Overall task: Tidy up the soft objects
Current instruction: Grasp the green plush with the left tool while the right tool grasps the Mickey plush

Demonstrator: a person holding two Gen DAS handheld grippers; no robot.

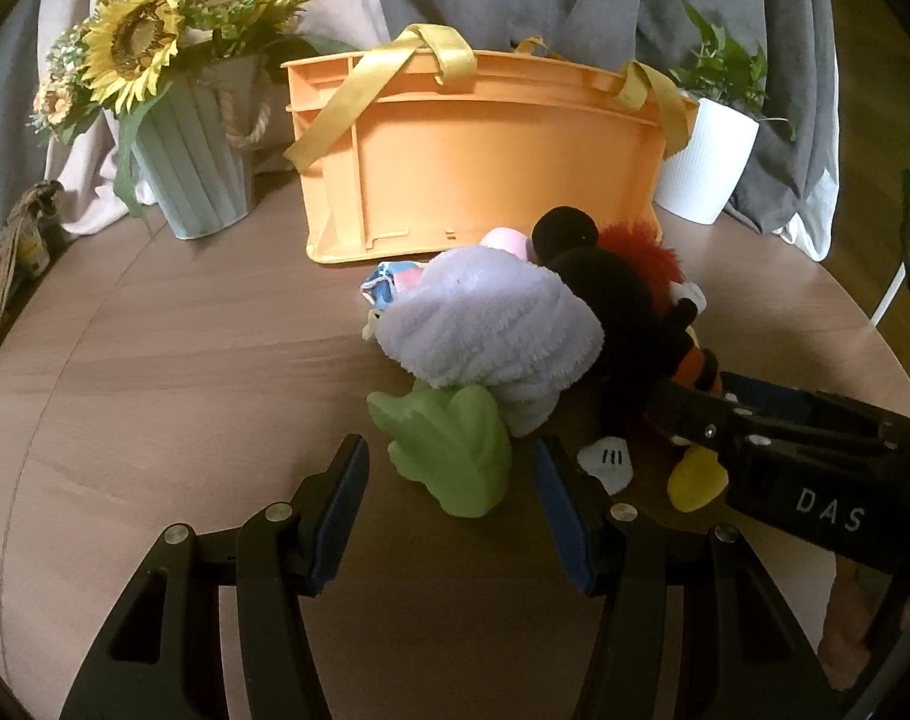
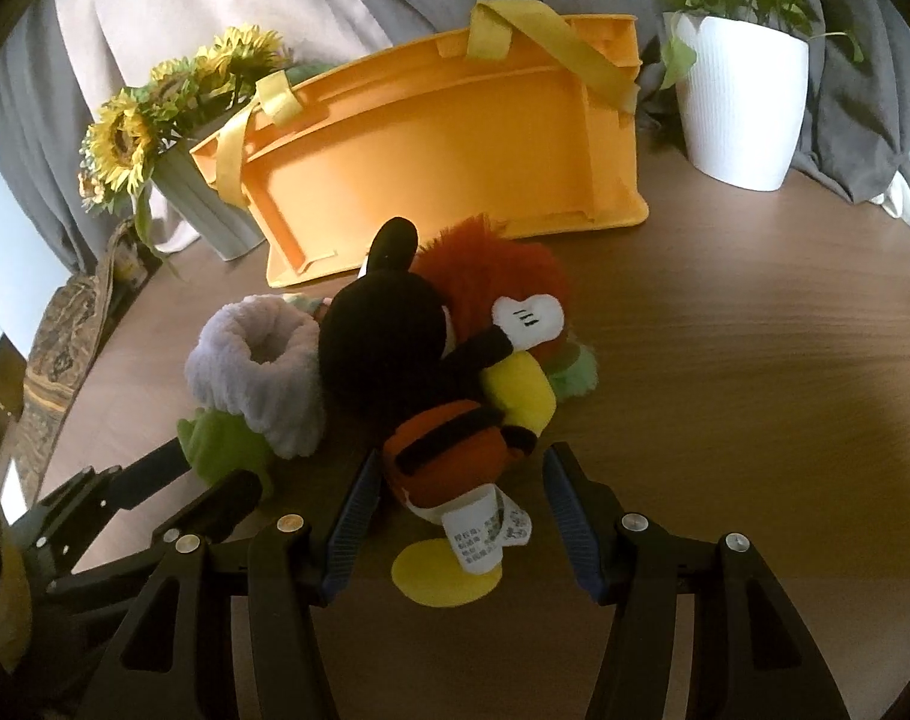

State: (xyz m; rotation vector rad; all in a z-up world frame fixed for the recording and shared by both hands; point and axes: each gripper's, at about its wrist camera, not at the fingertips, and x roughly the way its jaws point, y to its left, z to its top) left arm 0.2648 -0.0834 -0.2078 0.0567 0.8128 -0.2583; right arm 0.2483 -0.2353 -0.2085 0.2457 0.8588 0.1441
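A pile of soft toys lies on the round wooden table in front of an orange bin (image 1: 479, 150) with yellow straps. In the left wrist view my left gripper (image 1: 452, 459) is open, its fingers either side of a green plush (image 1: 449, 450) under a lilac fluffy toy (image 1: 491, 324). In the right wrist view my right gripper (image 2: 461, 468) is open around the lower body of a black mouse plush (image 2: 395, 354) with orange shorts and yellow shoes. A red furry toy (image 2: 491, 264) lies behind it. The bin also shows in the right wrist view (image 2: 431, 144).
A grey pot of sunflowers (image 1: 197, 162) stands left of the bin and a white pot with a green plant (image 1: 704, 165) stands to its right. Grey and cream cloth hangs behind. The table edge curves round at both sides.
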